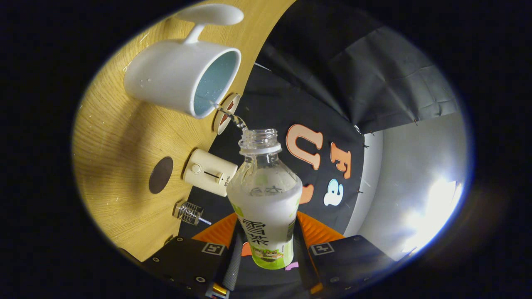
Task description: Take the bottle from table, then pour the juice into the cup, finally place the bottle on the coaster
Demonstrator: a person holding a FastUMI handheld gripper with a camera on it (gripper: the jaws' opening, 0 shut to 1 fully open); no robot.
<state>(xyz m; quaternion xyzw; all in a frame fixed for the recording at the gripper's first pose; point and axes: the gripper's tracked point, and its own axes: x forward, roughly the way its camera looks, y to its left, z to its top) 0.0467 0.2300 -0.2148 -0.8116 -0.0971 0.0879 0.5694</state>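
Pouring from bottle into cup, tongs clamped on the bottle's lower body.

Bottle uncapped, tipped with its neck toward the white cup on the pale wood-grain worktop; thin stream of clear liquid running from the mouth over the cup's rim. Beside the cup, a round coaster at the worktop's edge; nearer the tongs, a dark disc, a cream box with a dial, a small metal piece. Beyond, black cloth wall and a bright glare.
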